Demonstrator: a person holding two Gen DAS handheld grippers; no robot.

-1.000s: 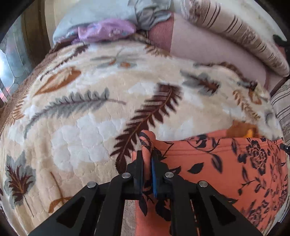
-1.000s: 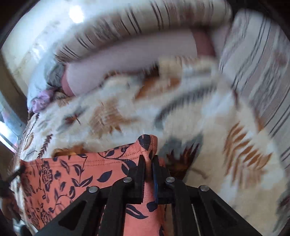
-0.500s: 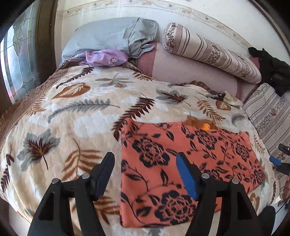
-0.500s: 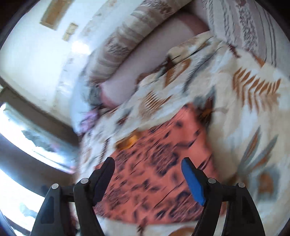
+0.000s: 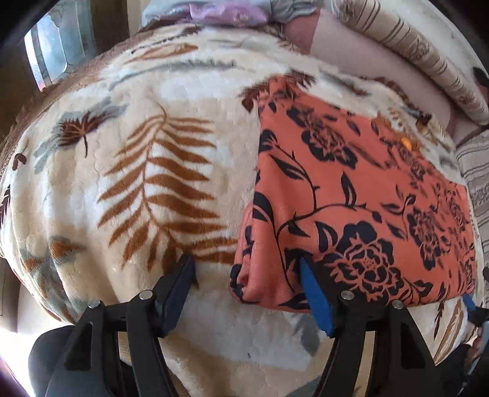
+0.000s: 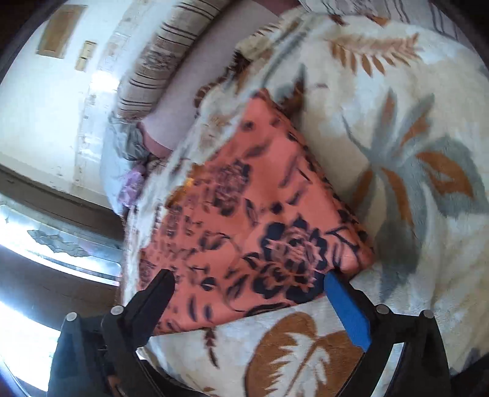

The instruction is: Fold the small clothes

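An orange garment with a dark floral print (image 5: 351,195) lies folded flat on the cream leaf-patterned blanket (image 5: 146,171). My left gripper (image 5: 246,279) is open, low over the garment's near left corner, with the corner between its jaws. The garment also shows in the right wrist view (image 6: 253,226). My right gripper (image 6: 249,288) is open at the garment's near right edge, with the fold's edge between its jaws. Neither gripper holds anything.
Striped bolster pillows (image 5: 409,52) and a pink cushion (image 5: 351,45) line the head of the bed. A grey pillow with purple cloth (image 5: 226,12) lies at the far left. A window (image 5: 58,52) is on the left. The blanket (image 6: 412,158) falls away at the near edge.
Both grippers let go of the garment's far corners a second ago, opened, and drew back. They have now come down low at the near edge of the folded garment.
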